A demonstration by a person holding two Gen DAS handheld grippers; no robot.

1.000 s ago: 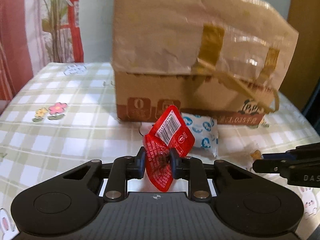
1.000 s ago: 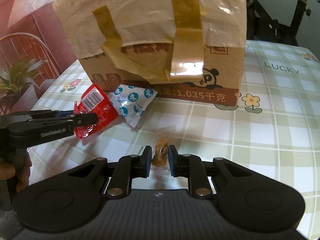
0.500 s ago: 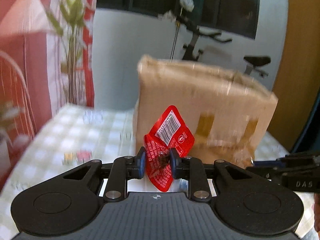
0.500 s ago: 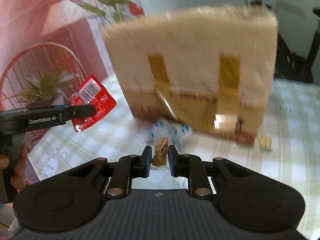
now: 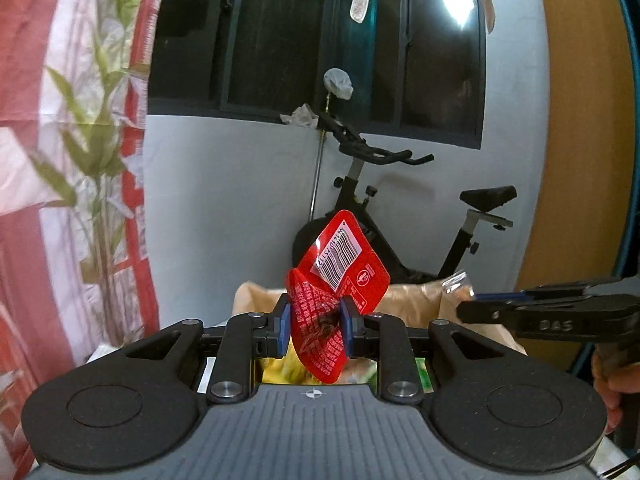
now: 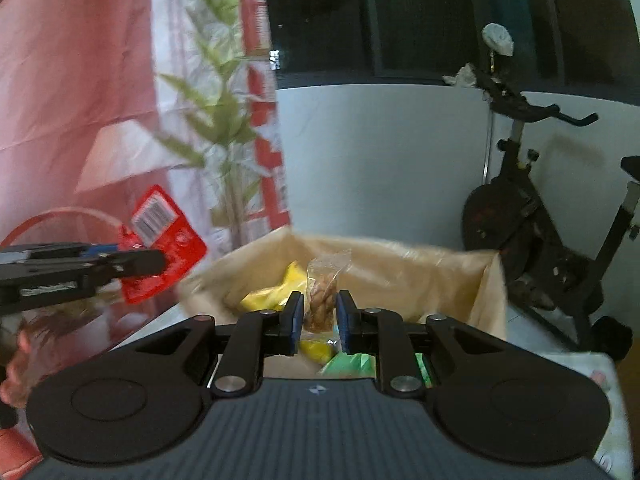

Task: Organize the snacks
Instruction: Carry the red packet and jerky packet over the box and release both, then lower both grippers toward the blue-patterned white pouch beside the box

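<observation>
Two hand-held grippers are up above an open cardboard box [image 6: 400, 264], each clamped on a snack. The left hand-held gripper [image 5: 314, 322] pinches a red sachet [image 5: 340, 272] between its blue pads, the barcode corner sticking up past the fingertips. The right hand-held gripper [image 6: 318, 316] is closed on a small clear packet of brown nuts [image 6: 322, 298], held upright.

Only the right wrist view looks well into the box: yellow packets [image 6: 276, 294] lie against its far inner wall, and something green [image 6: 352, 364] shows below the fingers. The left wrist view gives just the box rim [image 5: 412, 300] and a strip of yellow and green under the gripper (mostly hidden by its body).

Each camera catches the other tool from the side: the left view shows the right one entering at the right edge with the clear packet at its tip, and fingers of a hand [image 5: 612, 376] beneath it; the right view shows the left one with the sachet at the left edge. An exercise bike [image 5: 400, 216] stands against the wall behind.
</observation>
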